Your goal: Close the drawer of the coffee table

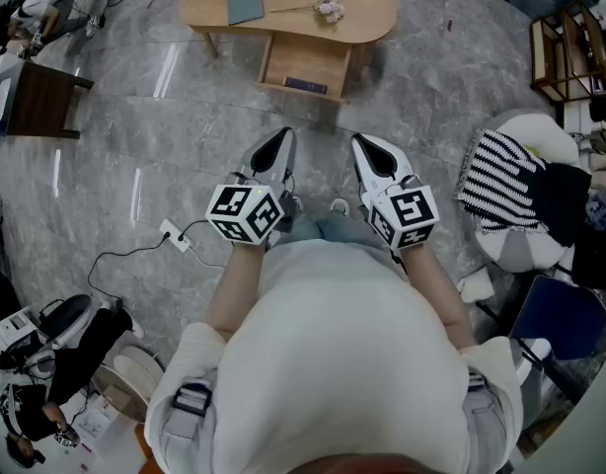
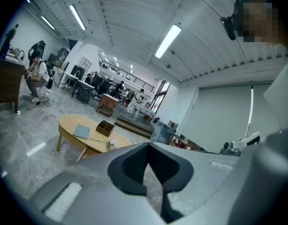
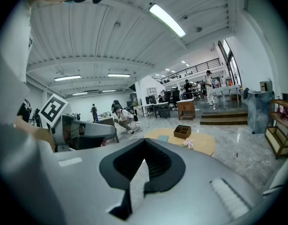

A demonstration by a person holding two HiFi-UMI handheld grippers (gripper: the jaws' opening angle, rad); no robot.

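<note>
So, approach stage, nothing's touching yet | left gripper (image 1: pixel 271 154) and right gripper (image 1: pixel 378 156) are pointing forward with fingers (image 2: pixel 130 165) pinched together, carrying nothing, probably since a push needs no grip | drawer (image 1: pixel 303 62) is sticking out of the desk (image 1: pixel 362 8), well ahead across the floor (image 1: pixel 185 117).

Right gripper (image 3: pixel 145 145): jaws were seen closed, nothing held. Coffee table (image 3: pixel 203 142) was seen beyond, bearing wooden box (image 3: pixel 182 131) and flowers (image 3: pixel 187 144).

coffee table (image 1: pixel 367 13) cut by pic top, drawer (image 1: pixel 301 59) contents unclear
</note>
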